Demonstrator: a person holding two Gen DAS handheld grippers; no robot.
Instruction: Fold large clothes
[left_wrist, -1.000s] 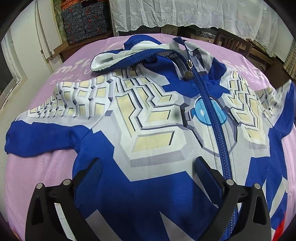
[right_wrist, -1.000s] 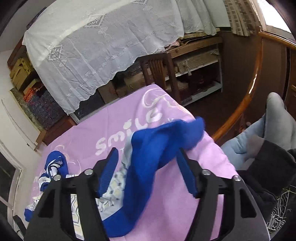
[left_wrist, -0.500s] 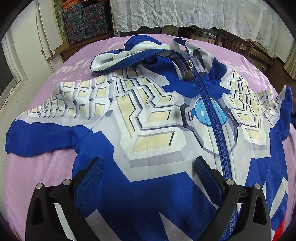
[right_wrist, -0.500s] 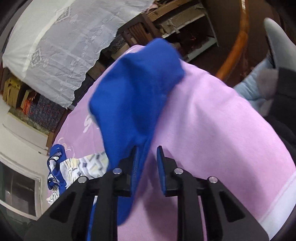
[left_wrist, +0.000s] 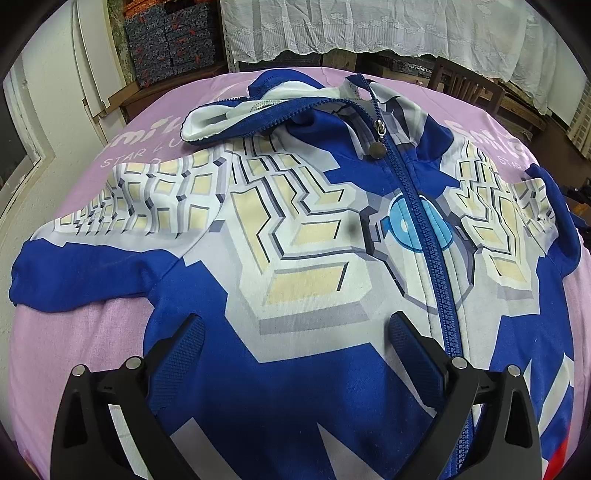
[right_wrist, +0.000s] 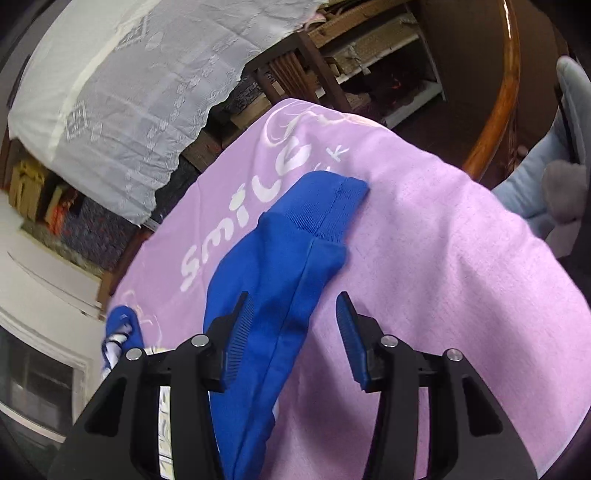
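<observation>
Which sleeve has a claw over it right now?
The jacket's sleeve lying over the "smile" print; the right claw, opening, straddles it. The other sleeve lies untouched.

From my left gripper (left_wrist: 295, 354), jaws spread wide above the fabric, I see the blue zip-up hooded jacket with white and cream block print (left_wrist: 295, 240) lying front-up, sleeves out, on the tabletop's pink printed cloth (left_wrist: 74, 332), its round zipper pull (left_wrist: 377, 149) near the collar.

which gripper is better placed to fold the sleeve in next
Right. The right gripper is right over the blue sleeve, jaws opening with cloth between them; the left gripper hangs open over the jacket front, away from either sleeve.
</observation>
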